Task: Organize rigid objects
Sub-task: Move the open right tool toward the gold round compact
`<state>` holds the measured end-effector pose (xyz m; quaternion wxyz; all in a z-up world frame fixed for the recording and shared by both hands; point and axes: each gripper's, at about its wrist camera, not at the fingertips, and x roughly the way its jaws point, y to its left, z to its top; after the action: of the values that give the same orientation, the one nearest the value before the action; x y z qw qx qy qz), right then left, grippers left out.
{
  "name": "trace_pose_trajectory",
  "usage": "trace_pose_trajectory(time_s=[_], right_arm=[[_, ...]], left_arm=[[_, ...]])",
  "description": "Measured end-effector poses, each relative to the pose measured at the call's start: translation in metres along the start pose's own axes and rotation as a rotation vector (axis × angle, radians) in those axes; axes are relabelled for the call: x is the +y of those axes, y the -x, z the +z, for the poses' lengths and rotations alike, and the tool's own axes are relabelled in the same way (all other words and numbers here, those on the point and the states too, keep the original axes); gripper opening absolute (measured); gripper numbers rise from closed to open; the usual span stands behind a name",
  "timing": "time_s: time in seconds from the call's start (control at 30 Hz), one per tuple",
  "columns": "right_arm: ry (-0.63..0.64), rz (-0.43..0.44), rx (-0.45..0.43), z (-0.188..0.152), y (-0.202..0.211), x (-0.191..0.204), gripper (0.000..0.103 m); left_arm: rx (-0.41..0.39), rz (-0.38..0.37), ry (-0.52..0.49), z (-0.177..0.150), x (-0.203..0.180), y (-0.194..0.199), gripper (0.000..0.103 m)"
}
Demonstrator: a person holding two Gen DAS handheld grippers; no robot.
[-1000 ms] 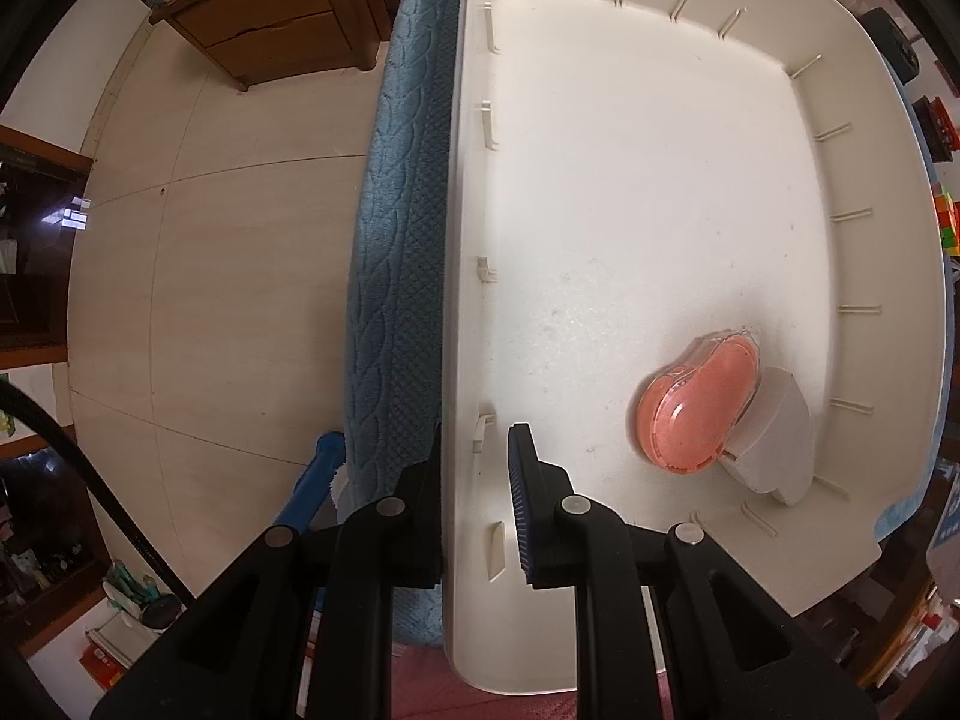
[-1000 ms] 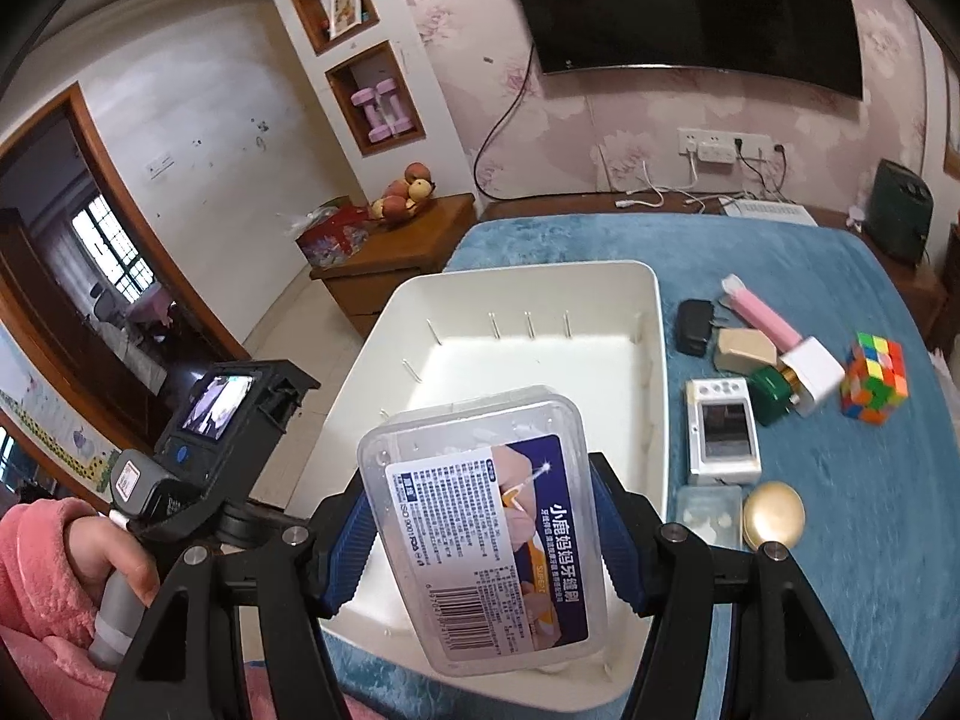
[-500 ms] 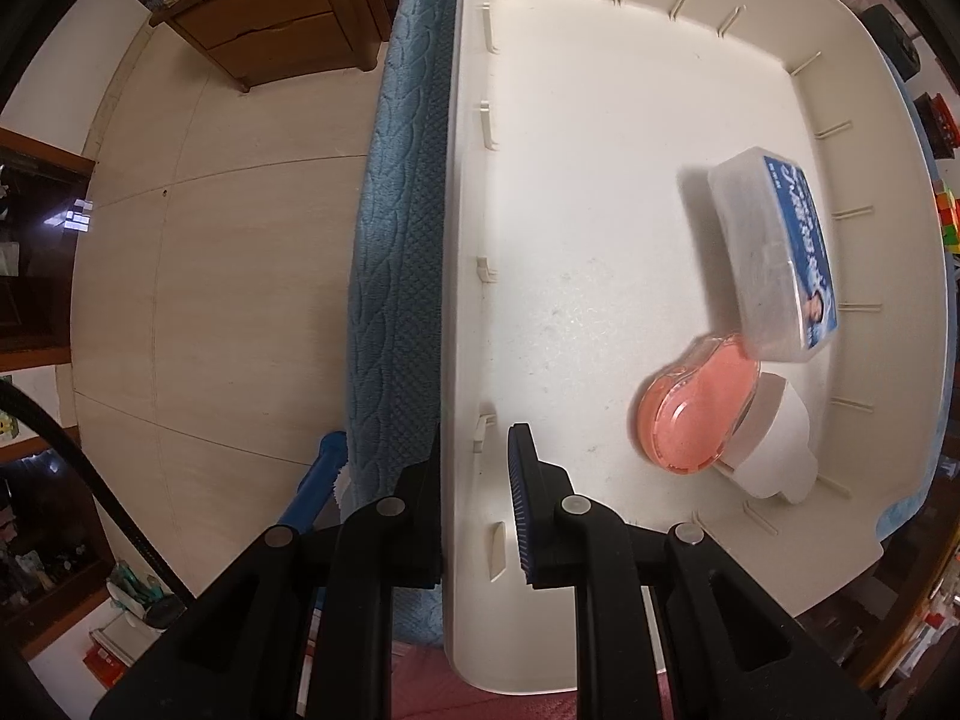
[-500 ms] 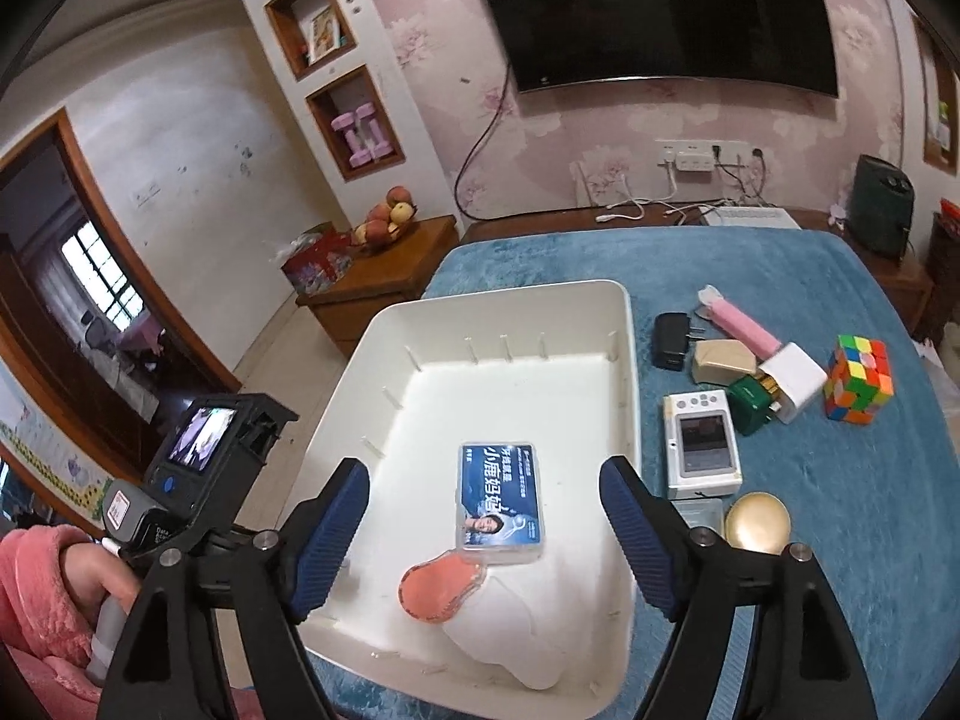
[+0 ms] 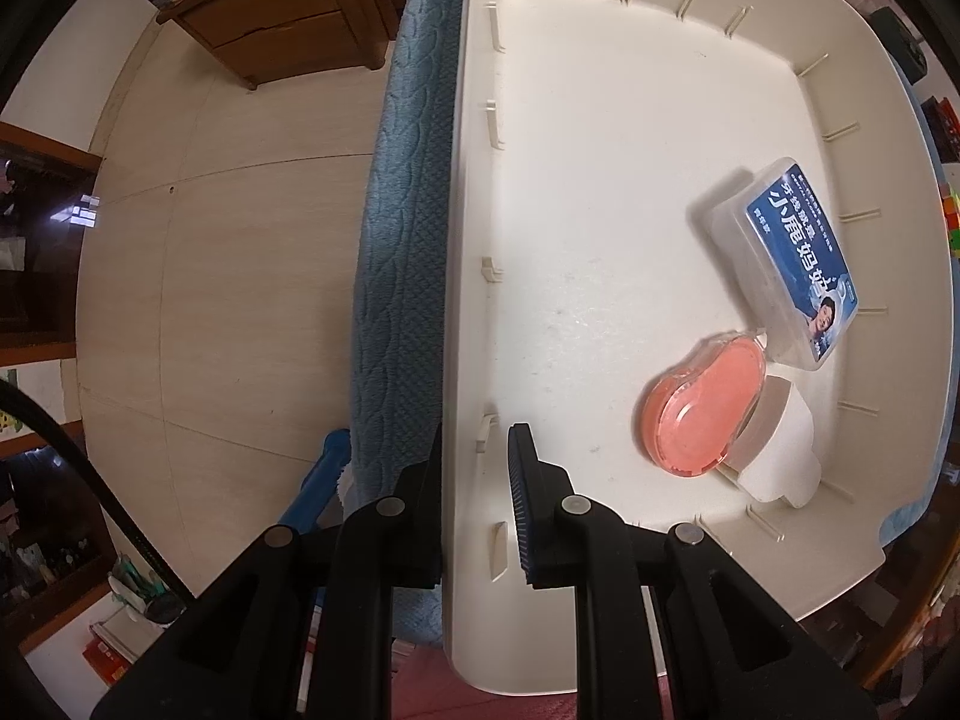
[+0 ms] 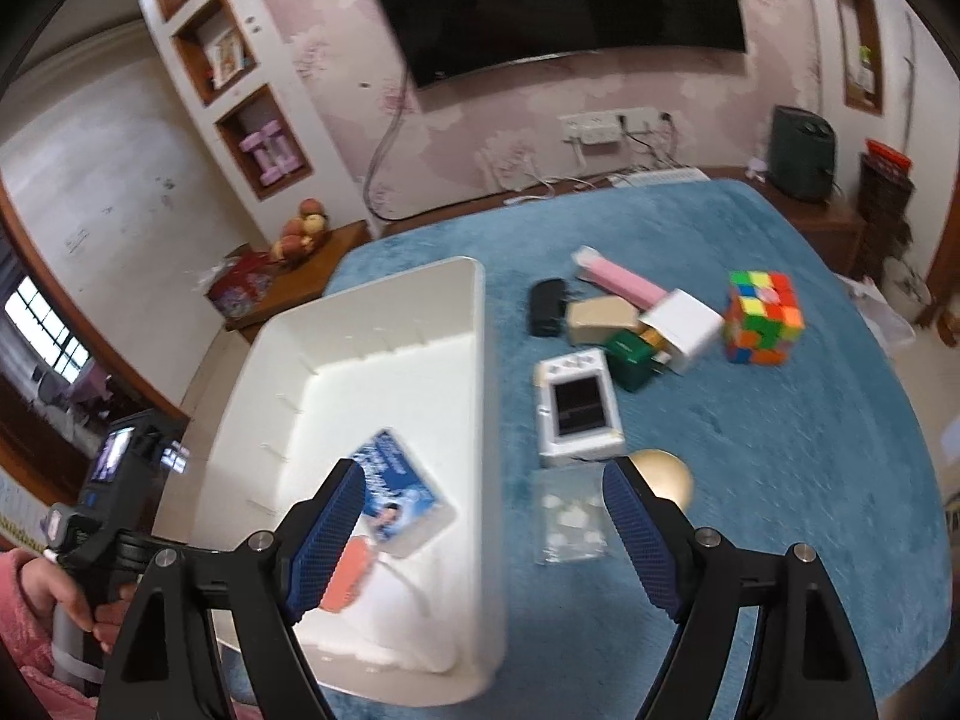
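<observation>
1. A white plastic bin (image 6: 480, 360) stands on a table with a blue cloth (image 6: 780, 450).
2. The left gripper (image 5: 474, 480) points straight down at the bin's long side wall. Its two fingers are pressed on that wall, one inside and one outside, so it grips the bin.
3. A person's hand (image 6: 78, 600) in a pink sleeve holds the handle of this left gripper.
4. The right gripper (image 6: 480, 534) is above the near right part of the bin's rim, tilted down. Its jaws are spread wide and there is nothing between them.
5. Inside the bin lie three things: a clear box with a blue label (image 5: 786, 264), an orange oval case (image 5: 702, 408) and a white object (image 5: 780, 450). The orange case leans partly on the white object and touches the box.
6. On the cloth, just beside the bin, lies a small clear flat case (image 6: 570, 516). Near it are a gold round object (image 6: 666, 474) and a white device with a dark screen (image 6: 579, 405).
7. Farther away are a colour cube (image 6: 762, 318), a white block (image 6: 684, 324), a green block (image 6: 630, 354), a beige object (image 6: 600, 315), a black object (image 6: 546, 306) and a pink stick (image 6: 618, 282).
</observation>
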<state>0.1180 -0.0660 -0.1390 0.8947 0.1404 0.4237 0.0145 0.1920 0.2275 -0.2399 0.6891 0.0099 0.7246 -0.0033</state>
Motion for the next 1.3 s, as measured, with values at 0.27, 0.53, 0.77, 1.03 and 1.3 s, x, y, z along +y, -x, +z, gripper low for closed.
trace_pose_trajectory(time_s=[0.27, 0.53, 0.77, 1.03, 1.3], right_arm=[[-0.076, -0.08, 0.06, -0.005, -0.015, -0.049, 0.082], [-0.041, -0.197, 0.139, -0.01, -0.039, -0.081, 0.082], [0.035, -0.218, 0.199, -0.017, -0.061, -0.095, 0.082], [0.138, -0.188, 0.245, -0.027, -0.083, -0.098, 0.082], [0.239, -0.156, 0.253, -0.029, -0.102, -0.09, 0.082]], left_arm=[[-0.002, 0.006, 0.036, 0.0, 0.004, 0.0, 0.018], [0.01, 0.01, 0.092, 0.002, 0.01, 0.0, 0.018], [0.021, 0.027, 0.128, 0.005, 0.015, -0.003, 0.018], [0.022, 0.052, 0.145, 0.007, 0.01, -0.005, 0.019], [0.02, 0.073, 0.158, 0.007, 0.007, -0.007, 0.019]])
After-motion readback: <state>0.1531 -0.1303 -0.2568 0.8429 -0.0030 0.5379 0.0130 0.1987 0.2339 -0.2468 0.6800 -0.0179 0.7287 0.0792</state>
